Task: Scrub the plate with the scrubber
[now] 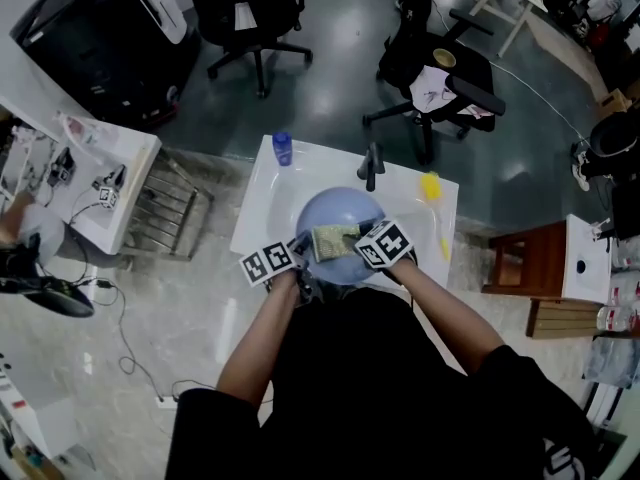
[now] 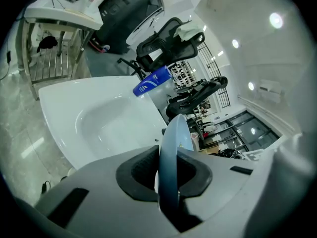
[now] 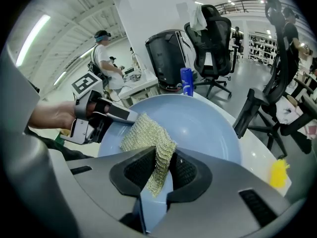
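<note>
A pale blue plate (image 1: pixel 335 220) is held over the white sink (image 1: pixel 268 193). My left gripper (image 1: pixel 297 251) is shut on the plate's near-left rim; in the left gripper view the plate (image 2: pixel 173 148) stands edge-on between the pads. My right gripper (image 1: pixel 362 240) is shut on a yellowish mesh scrubber (image 1: pixel 334 241), which lies against the plate's face. In the right gripper view the scrubber (image 3: pixel 148 143) hangs between the pads over the plate (image 3: pixel 198 125), with the left gripper (image 3: pixel 130 116) at the plate's left rim.
A blue bottle (image 1: pixel 282 147) stands at the sink's far-left corner, a black faucet (image 1: pixel 372 163) at the back, a yellow brush (image 1: pixel 433 193) on the right. Office chairs (image 1: pixel 440 78) stand beyond. A metal rack (image 1: pixel 165 208) is left, a wooden stool (image 1: pixel 525 263) right.
</note>
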A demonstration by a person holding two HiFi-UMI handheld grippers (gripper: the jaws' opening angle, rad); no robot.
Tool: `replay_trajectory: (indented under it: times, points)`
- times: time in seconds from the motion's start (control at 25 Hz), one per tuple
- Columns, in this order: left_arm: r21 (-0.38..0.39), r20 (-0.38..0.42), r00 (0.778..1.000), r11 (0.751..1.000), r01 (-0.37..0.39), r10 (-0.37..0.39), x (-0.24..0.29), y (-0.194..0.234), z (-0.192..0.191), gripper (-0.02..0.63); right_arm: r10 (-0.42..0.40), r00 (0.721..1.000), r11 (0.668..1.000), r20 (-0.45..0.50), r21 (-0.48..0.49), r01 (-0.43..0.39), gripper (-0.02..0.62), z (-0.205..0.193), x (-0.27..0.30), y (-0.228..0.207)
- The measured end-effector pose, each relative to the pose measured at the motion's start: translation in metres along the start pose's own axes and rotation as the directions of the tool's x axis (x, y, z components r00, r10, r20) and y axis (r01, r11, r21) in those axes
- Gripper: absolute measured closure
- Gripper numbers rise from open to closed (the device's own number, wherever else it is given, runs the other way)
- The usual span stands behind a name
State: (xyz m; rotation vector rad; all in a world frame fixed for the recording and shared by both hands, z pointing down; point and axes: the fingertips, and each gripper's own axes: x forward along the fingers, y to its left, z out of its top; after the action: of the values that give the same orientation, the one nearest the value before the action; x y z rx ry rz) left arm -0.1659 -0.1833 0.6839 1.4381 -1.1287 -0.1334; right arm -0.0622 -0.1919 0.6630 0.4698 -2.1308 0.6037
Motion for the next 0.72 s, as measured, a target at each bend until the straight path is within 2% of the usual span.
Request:
replay_trajectory:
  times: [0.28,0.48,0.72]
  points:
    - [0.020,-0.017,1.000,1.000,0.010,-0.010,-0.001,-0.004,-0.006,0.569,-0.017,0.999,1.000,-0.035,0.017,0.018,0.522,-0.002,0.006,-0.021]
    - [-0.019,-0.021,1.000,1.000,0.016,-0.016,-0.003,-0.001,-0.006,0.568,-0.081,0.996,0.995,-0.025,0.052,0.083,0.522,-0.001,0.001,-0.047]
    - [-0.009,-0.035,0.999,1.000,0.022,-0.023,-0.002,-0.004,-0.006,0.568,-0.181,0.983,0.978,0.013,0.105,0.179,0.522,0.002,-0.011,-0.077]
